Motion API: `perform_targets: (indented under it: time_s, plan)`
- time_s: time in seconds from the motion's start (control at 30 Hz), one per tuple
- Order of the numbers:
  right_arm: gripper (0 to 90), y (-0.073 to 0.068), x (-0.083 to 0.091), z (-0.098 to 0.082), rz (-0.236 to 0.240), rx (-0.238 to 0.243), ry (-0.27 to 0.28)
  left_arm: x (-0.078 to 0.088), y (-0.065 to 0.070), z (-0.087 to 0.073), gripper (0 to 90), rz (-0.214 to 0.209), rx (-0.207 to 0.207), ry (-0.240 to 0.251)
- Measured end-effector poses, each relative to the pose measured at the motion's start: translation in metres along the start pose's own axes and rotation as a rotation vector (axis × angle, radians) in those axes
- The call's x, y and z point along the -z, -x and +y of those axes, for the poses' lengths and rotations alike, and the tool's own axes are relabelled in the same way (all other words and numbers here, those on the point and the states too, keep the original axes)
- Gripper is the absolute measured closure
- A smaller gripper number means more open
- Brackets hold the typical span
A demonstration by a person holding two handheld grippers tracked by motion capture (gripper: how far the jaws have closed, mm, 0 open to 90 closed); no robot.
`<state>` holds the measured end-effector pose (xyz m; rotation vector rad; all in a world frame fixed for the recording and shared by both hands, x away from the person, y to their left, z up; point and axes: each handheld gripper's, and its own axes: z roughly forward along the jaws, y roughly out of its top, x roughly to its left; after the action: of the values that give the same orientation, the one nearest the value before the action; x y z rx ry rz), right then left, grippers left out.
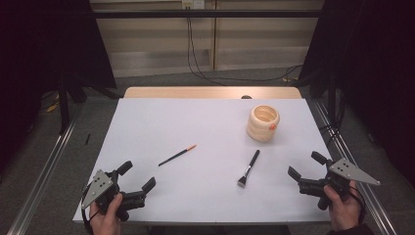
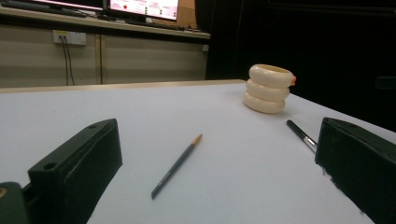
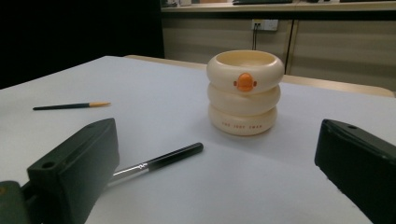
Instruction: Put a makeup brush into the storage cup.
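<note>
resting near the front corners of the white table (image 1: 161, 122), two handheld grippers are seen from the high view, each gripped from below by a hand. the left gripper (image 1: 137, 176) is held at the near left corner with its jaws spread wide and nothing between them; the right gripper (image 1: 307, 165) is held at the near right corner, its jaws likewise spread wide and empty. between the two, a thin paintbrush (image 1: 177, 155) with an orange tip is laid flat on the sheet, slanted, nearer the left gripper but well apart from it. a black makeup brush (image 1: 248, 168) with a silver ferrule is laid flat to the right of it, bristles toward the near edge, apart from the right gripper. farther back on the right side, a cream ringed holder (image 1: 263, 122) is stood upright, an orange knob set on its upper ring, its mouth open upward. in the left gripper view the paintbrush (image 2: 177, 165) is framed between the black jaws; in the right gripper view the makeup brush (image 3: 161, 161) is seen lying just in front of the holder (image 3: 245, 93), not touching it.
</note>
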<state>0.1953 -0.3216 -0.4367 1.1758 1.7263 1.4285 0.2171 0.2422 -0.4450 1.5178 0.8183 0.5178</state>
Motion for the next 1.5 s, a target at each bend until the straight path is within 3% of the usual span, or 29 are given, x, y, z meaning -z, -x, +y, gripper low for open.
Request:
perform_targets:
  time_s: [0.23, 0.27, 0.47, 0.6, 0.67, 0.73, 0.9, 1.07, 1.13, 1.4, 1.5]
  plan:
    - [0.0, 0.0, -0.001, -0.001, 0.017, 0.019, -0.005, -0.003, 0.0, -0.001, 0.6, -0.002, 0.027, -0.002]
    - [0.0, -0.001, -0.002, -0.001, 0.015, 0.01, -0.009, -0.002, 0.0, 0.0, 0.6, 0.015, 0.015, -0.003]
    - [0.0, -0.001, 0.0, -0.001, 0.025, -0.009, 0.003, -0.004, 0.002, -0.001, 0.7, -0.008, 0.01, -0.011]
    - [0.0, -0.004, 0.004, 0.002, 0.038, -0.009, 0.045, -0.003, 0.004, 0.0, 1.3, -0.022, -0.006, -0.014]
    - [0.0, -0.006, 0.003, 0.002, 0.034, 0.02, 0.036, -0.002, 0.005, 0.0, 1.1, -0.02, -0.022, -0.016]
    - [0.0, -0.008, 0.003, 0.002, 0.05, 0.019, 0.032, -0.003, 0.006, 0.0, 1.0, -0.019, -0.013, -0.018]
    - [0.0, -0.008, 0.001, 0.001, 0.062, 0.03, 0.013, -0.017, 0.005, 0.001, 0.9, -0.018, -0.013, -0.047]
    - [0.0, -0.006, 0.001, 0.001, 0.064, 0.014, 0.004, -0.025, 0.006, 0.005, 0.6, -0.039, -0.035, -0.062]
    - [0.0, -0.006, 0.001, 0.0, 0.058, 0.014, 0.005, -0.028, 0.008, 0.006, 0.8, -0.029, -0.049, -0.078]
    - [0.0, -0.005, 0.001, 0.0, 0.048, 0.009, 0.007, -0.037, 0.009, 0.017, 0.4, -0.046, -0.066, -0.07]
    - [0.0, -0.005, 0.002, -0.001, 0.051, 0.025, 0.006, -0.044, 0.005, 0.023, 0.7, -0.079, -0.075, -0.072]
